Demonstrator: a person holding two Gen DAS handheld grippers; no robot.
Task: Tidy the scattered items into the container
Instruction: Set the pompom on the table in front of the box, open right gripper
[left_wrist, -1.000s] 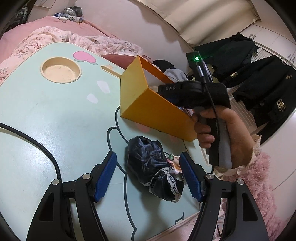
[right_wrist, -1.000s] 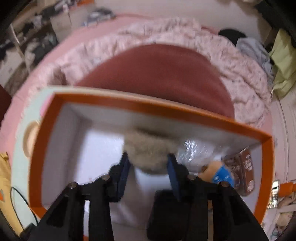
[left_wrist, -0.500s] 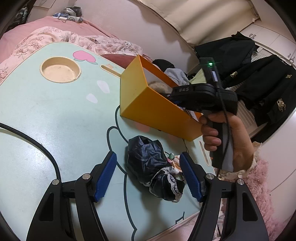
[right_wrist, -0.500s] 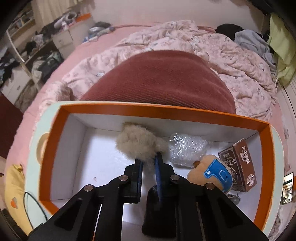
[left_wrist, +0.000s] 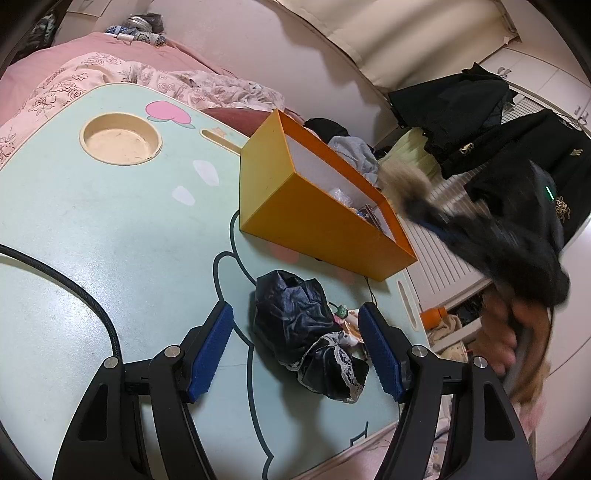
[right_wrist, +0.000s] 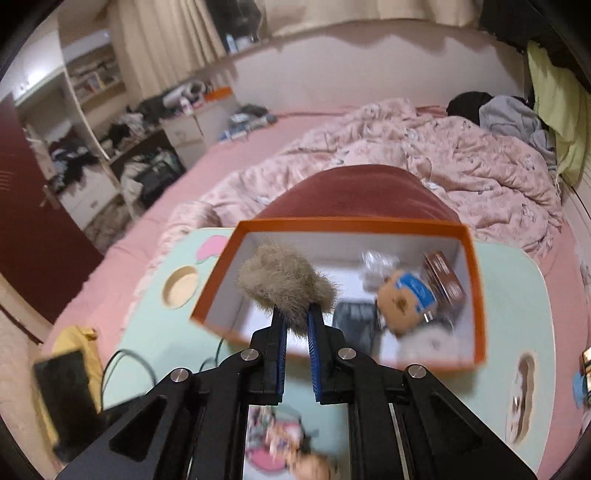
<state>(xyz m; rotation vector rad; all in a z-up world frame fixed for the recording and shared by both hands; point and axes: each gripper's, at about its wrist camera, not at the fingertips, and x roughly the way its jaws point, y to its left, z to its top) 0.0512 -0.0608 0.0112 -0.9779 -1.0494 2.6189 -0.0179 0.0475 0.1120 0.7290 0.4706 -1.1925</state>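
Note:
The orange box (left_wrist: 314, 221) stands on the pale green table (left_wrist: 110, 221). My left gripper (left_wrist: 295, 326) hovers low over the table and is open, with a crumpled black lace-trimmed cloth (left_wrist: 291, 314) lying between its blue pads, untouched. A small doll (left_wrist: 345, 314) lies beside the cloth. My right gripper (right_wrist: 295, 325) is shut on a grey-brown fur ball (right_wrist: 284, 284) and holds it up above the near side of the orange box (right_wrist: 332, 225). In the left wrist view that gripper (left_wrist: 417, 212) is blurred, to the right of the box, a hand holding it.
Inside the box lie a tan plush with a blue patch (right_wrist: 406, 295), a brown carton (right_wrist: 443, 277) and clear plastic wrap (right_wrist: 376, 262). A round cup recess (left_wrist: 120, 138) and a black cable (left_wrist: 74, 284) mark the table's left. A pink bed surrounds the table.
My right gripper closed on the fur ball inside the box, then drew back and up with it. The left gripper and the black cloth stayed put.

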